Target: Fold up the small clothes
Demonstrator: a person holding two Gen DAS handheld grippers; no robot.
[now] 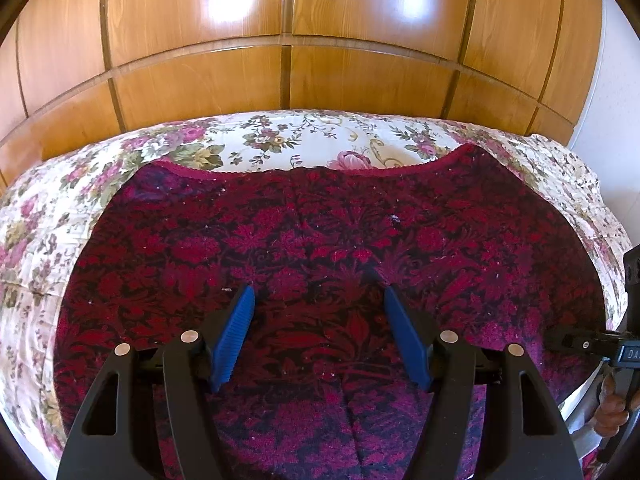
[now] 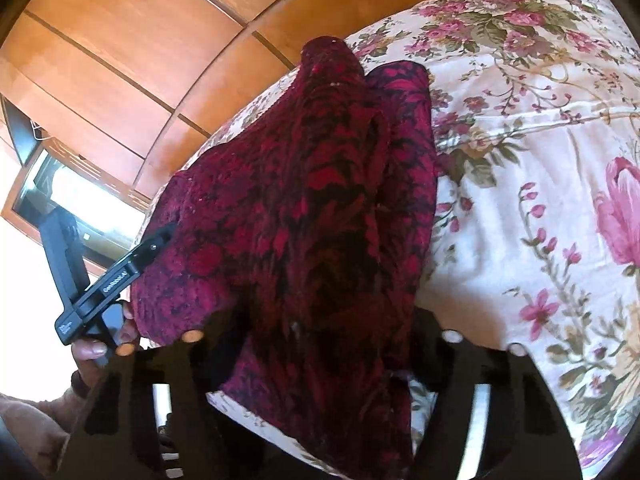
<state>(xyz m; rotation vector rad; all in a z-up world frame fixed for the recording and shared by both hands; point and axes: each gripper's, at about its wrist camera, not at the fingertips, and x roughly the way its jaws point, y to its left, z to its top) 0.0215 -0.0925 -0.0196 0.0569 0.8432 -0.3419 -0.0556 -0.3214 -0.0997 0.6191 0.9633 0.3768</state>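
Observation:
A dark red and black patterned knit garment (image 1: 328,240) lies spread on the floral bedspread (image 1: 280,140). My left gripper (image 1: 320,296) is open, its blue pads (image 1: 234,336) hovering over the garment's near middle and holding nothing. In the right wrist view the garment (image 2: 304,220) is bunched and lifted, draped over my right gripper, whose fingertips are hidden under the cloth. The right gripper's body shows at the right edge of the left wrist view (image 1: 580,344), at the garment's right edge. The left gripper's body (image 2: 116,280) shows at the garment's left edge.
A wooden panelled wardrobe (image 1: 280,40) stands behind the bed. The floral bedspread (image 2: 540,200) extends to the right of the garment. A window (image 2: 60,200) is at the left in the right wrist view. A white wall (image 1: 616,100) is on the right.

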